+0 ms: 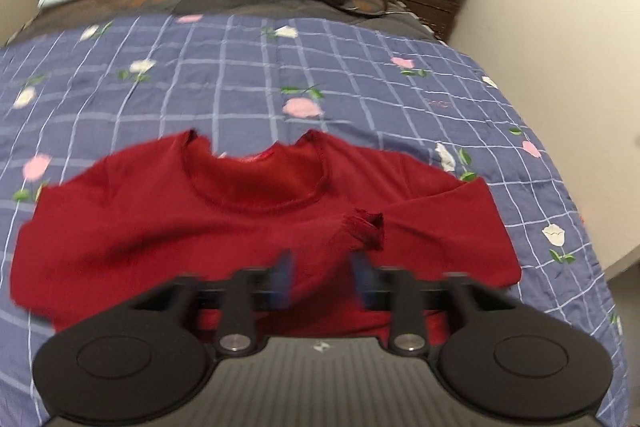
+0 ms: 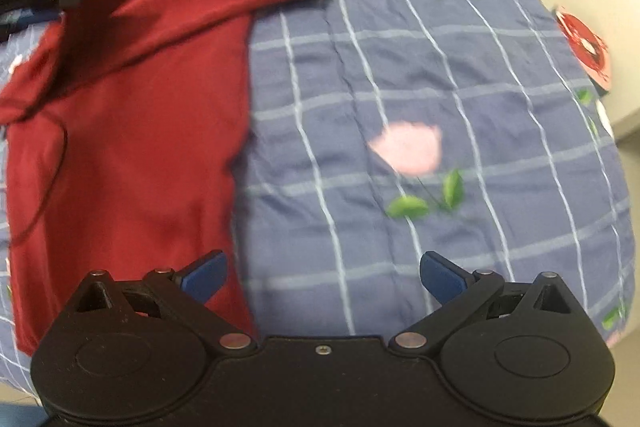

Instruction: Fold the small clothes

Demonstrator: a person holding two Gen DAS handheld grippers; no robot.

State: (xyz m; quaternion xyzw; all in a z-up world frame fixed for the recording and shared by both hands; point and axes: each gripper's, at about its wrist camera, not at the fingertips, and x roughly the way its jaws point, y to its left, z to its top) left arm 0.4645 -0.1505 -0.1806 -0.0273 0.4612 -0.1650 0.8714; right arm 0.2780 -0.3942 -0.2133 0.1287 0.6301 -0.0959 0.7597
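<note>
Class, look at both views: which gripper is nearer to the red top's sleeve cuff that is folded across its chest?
Left. The left gripper sits just short of the sleeve cuff, over the red top. The right gripper hangs at the top's side edge, farther off.

The left gripper is hovering low and level, its two blue-padded fingers standing a moderate gap apart with nothing pinched between them. The right gripper is pointing forward and downward, its blue fingertips spread wide apart and gripping nothing. Both views are showing motion blur.
</note>
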